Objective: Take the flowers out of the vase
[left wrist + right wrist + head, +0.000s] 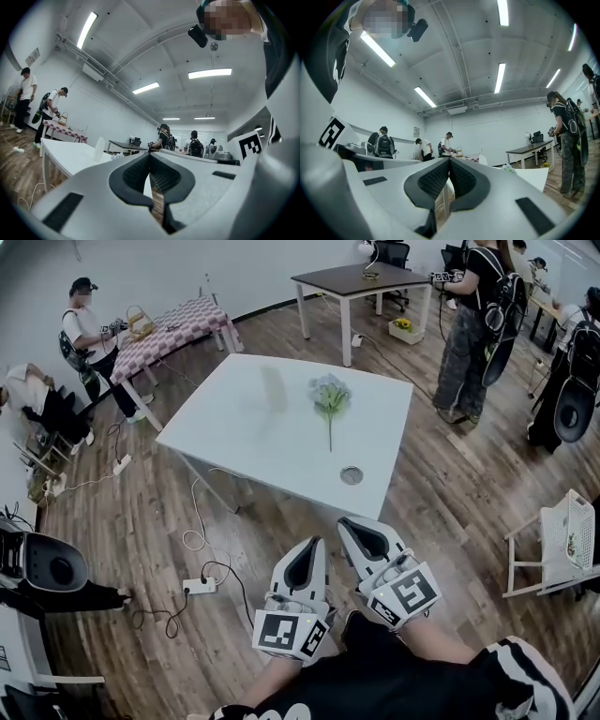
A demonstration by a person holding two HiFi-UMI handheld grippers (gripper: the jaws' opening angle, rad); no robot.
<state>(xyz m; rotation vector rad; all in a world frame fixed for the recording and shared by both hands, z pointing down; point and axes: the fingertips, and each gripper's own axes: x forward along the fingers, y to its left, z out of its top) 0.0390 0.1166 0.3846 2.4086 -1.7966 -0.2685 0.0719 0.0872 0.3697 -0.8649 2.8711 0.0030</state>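
On smooth white table (pixel 246 432), slender-stemmed flower (pixel 330 401)

The white square table (pixel 234 418) had a smooth top with a faint gloss, and a small round cap (pixel 351 475) set in it looked like brushed metal. The brown plank floor (pixel 450 512) looked like wood with a soft sheen. The tall translucent vase (pixel 100 148) looked frosted; glass or plastic could not be told. The left gripper (pixel 150 157) and right gripper (pixel 449 161) had matt grey-white plastic shells and black ribbed pads (pixel 433 180). A red-and-white checked cloth (pixel 178 322) looked soft and matt.
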